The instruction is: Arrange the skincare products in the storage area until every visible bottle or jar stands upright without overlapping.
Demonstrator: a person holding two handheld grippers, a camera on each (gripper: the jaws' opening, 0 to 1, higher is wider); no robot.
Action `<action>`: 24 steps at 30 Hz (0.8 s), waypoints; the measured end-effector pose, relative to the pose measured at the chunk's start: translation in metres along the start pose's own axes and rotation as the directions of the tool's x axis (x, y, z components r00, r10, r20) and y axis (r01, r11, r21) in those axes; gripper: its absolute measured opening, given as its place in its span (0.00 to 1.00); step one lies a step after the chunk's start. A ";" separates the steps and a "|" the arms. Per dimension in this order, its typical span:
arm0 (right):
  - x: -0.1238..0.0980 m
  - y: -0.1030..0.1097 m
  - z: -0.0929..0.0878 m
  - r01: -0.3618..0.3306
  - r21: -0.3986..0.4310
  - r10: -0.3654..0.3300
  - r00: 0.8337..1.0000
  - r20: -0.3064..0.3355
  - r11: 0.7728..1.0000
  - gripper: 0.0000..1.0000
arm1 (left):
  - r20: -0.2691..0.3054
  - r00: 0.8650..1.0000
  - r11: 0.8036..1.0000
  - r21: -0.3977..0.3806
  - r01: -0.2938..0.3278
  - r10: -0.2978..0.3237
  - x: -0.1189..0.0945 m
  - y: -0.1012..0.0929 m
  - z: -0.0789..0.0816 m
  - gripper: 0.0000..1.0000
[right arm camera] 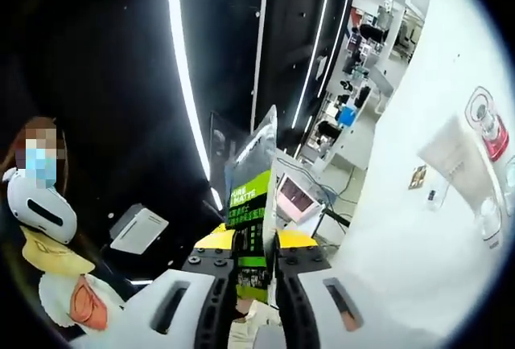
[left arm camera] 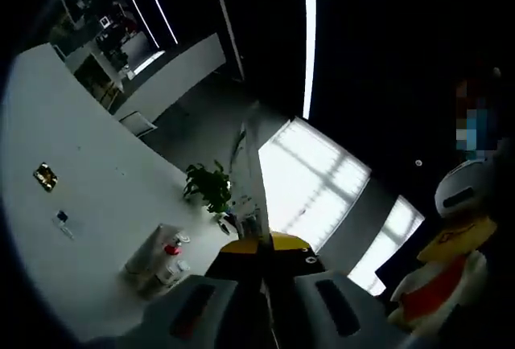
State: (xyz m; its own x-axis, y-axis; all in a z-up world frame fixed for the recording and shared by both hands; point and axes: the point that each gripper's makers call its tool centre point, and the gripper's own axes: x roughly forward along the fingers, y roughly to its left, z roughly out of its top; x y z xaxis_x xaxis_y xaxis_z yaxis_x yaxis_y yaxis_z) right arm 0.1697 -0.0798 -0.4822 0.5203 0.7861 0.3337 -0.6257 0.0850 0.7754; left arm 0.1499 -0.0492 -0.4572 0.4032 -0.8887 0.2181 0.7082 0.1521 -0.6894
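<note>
In the left gripper view, my left gripper [left arm camera: 265, 285] is shut on a thin pale tube [left arm camera: 248, 180], seen edge-on and held up off the white table [left arm camera: 88, 204]. On that table a clear storage box [left arm camera: 154, 262] holds small bottles, one with a red cap [left arm camera: 171, 249]. In the right gripper view, my right gripper [right arm camera: 256, 273] is shut on a silver tube with a green label [right arm camera: 251, 204], its crimped end pointing away from me. The storage box [right arm camera: 471, 164] with the red-capped bottle [right arm camera: 485, 120] lies far right on the table [right arm camera: 402, 252].
A potted plant [left arm camera: 209, 186] stands at the table's far edge beyond the box. A small gold item [left arm camera: 45, 176] and a tiny bottle [left arm camera: 63, 220] lie on the table. A white and yellow figure [left arm camera: 455, 236] [right arm camera: 40, 212] and a person are nearby.
</note>
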 end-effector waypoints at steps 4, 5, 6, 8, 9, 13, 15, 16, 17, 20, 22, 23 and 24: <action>-0.002 0.009 0.005 -0.019 -0.031 0.020 1.000 0.007 0.999 0.02 | -0.017 0.999 0.999 0.018 -0.038 0.039 -0.004 0.009 -0.001 0.00; -0.002 0.011 0.005 -0.021 -0.025 0.021 1.000 0.007 0.999 0.02 | -0.028 0.997 0.997 0.033 -0.068 0.069 -0.005 0.014 -0.002 0.00; -0.002 0.011 0.005 -0.023 -0.022 0.023 1.000 0.006 0.999 0.01 | -0.035 0.996 0.996 0.046 -0.077 0.079 -0.005 0.015 -0.003 0.00; -0.004 0.013 0.005 -0.026 0.018 0.026 1.000 0.010 1.000 0.01 | -0.045 0.996 0.994 0.070 -0.078 0.082 -0.004 0.013 -0.003 0.00; -0.004 0.019 0.004 -0.063 0.049 0.062 0.998 0.010 0.997 0.01 | -0.065 0.994 0.991 0.104 -0.086 0.093 -0.003 0.013 -0.006 0.00; -0.007 0.006 0.002 0.009 0.004 -0.009 1.000 -0.005 1.000 0.01 | -0.098 0.979 0.958 0.244 -0.153 0.181 -0.003 0.022 -0.012 0.00; -0.008 0.006 0.003 -0.001 0.012 0.001 1.000 -0.003 1.000 0.01 | -0.086 0.983 0.961 0.237 -0.140 0.164 -0.002 0.019 -0.013 0.02; -0.008 0.004 0.004 0.017 -0.004 -0.017 1.000 -0.001 1.000 0.01 | -0.084 0.982 0.961 0.236 -0.144 0.168 -0.001 0.021 -0.013 0.04; -0.008 0.004 0.003 0.022 -0.023 -0.022 1.000 -0.004 0.999 0.01 | -0.101 0.980 0.963 0.226 -0.147 0.173 -0.002 0.022 -0.017 0.07; -0.008 0.002 0.004 0.033 -0.034 -0.033 0.999 -0.004 0.999 0.01 | -0.212 0.954 0.962 0.218 -0.163 0.210 -0.004 0.032 -0.044 0.24; -0.007 -0.002 0.005 0.043 -0.025 -0.043 0.999 0.001 0.999 0.01 | -0.201 0.963 0.973 0.181 -0.145 0.181 -0.002 0.029 -0.049 0.21; -0.008 -0.004 0.005 0.050 -0.023 -0.050 0.999 0.002 0.998 0.01 | -0.191 0.965 0.974 0.172 -0.145 0.178 -0.002 0.028 -0.049 0.19; -0.009 -0.007 0.005 0.058 -0.017 -0.058 0.998 0.003 0.998 0.01 | -0.182 0.965 0.972 0.172 -0.160 0.191 -0.002 0.030 -0.049 0.18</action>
State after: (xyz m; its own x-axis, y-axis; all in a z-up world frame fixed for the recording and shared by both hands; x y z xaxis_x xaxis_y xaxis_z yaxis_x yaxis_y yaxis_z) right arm 0.1723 -0.0904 -0.4875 0.5574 0.7780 0.2898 -0.6041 0.1406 0.7844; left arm 0.1421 -0.0637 -0.5118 0.4185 -0.9070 -0.0467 0.7240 0.3642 -0.5858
